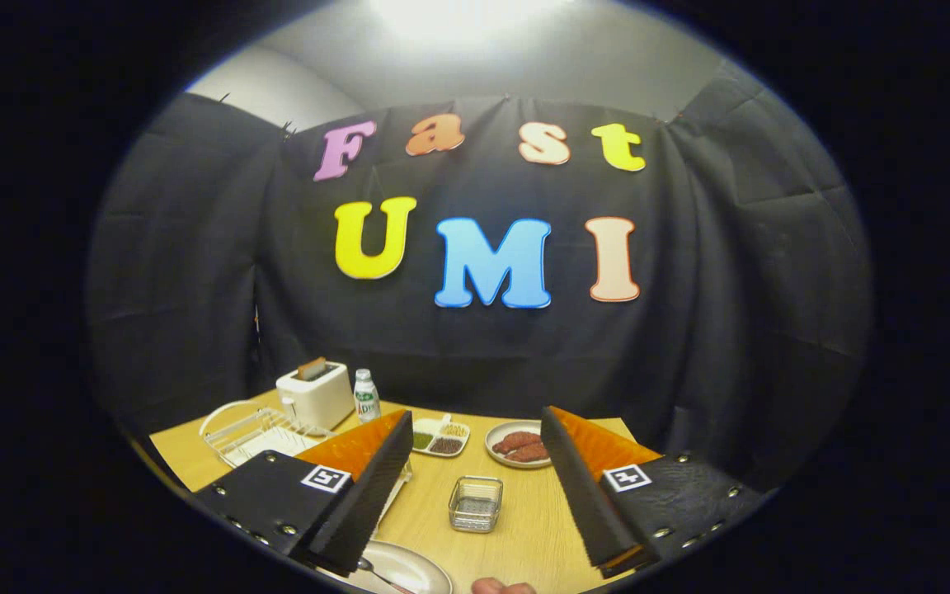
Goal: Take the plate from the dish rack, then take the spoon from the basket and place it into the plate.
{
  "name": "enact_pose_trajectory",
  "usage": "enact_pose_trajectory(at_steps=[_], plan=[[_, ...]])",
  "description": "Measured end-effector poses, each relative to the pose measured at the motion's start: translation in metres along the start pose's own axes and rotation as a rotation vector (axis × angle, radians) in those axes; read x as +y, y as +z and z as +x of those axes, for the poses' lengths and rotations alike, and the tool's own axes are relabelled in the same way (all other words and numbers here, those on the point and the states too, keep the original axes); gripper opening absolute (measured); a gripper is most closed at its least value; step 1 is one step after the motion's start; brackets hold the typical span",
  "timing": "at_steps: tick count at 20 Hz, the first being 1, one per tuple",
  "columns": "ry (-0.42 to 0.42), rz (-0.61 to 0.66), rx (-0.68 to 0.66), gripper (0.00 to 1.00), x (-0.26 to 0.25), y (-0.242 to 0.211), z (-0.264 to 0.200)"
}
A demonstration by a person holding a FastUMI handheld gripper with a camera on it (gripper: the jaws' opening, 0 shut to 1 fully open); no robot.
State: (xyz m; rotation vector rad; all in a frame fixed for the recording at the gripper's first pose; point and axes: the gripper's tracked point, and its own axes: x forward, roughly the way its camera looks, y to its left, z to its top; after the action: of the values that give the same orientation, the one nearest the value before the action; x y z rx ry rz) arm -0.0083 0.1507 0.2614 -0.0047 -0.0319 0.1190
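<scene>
My gripper (pixel 477 417) is held above the wooden table (pixel 524 528), open, with its fingers wide apart and nothing between them. A pale plate (pixel 413 569) lies on the table close below, partly hidden by the left finger. A metal spoon (pixel 369 568) rests in that plate at its left side. The small clear square basket (pixel 476 503) stands on the table between and below the fingers. A white wire dish rack (pixel 248 433) stands at the table's left, beyond the left finger.
A white toaster (pixel 316 394) and a small bottle (pixel 366 395) stand behind the rack. A divided dish of spices (pixel 440 437) and a plate of meat (pixel 518 445) sit further back. A person's fingertip (pixel 501 587) shows at the near table edge.
</scene>
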Motion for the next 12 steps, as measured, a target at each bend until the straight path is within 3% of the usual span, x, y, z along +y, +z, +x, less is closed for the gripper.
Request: enact_pose_trajectory(at_steps=[4,12], plan=[[-0.063,0.008,0.007,0.95,-0.030,-0.011,-0.006],[-0.064,0.038,0.009,0.95,-0.060,-0.030,-0.002]])
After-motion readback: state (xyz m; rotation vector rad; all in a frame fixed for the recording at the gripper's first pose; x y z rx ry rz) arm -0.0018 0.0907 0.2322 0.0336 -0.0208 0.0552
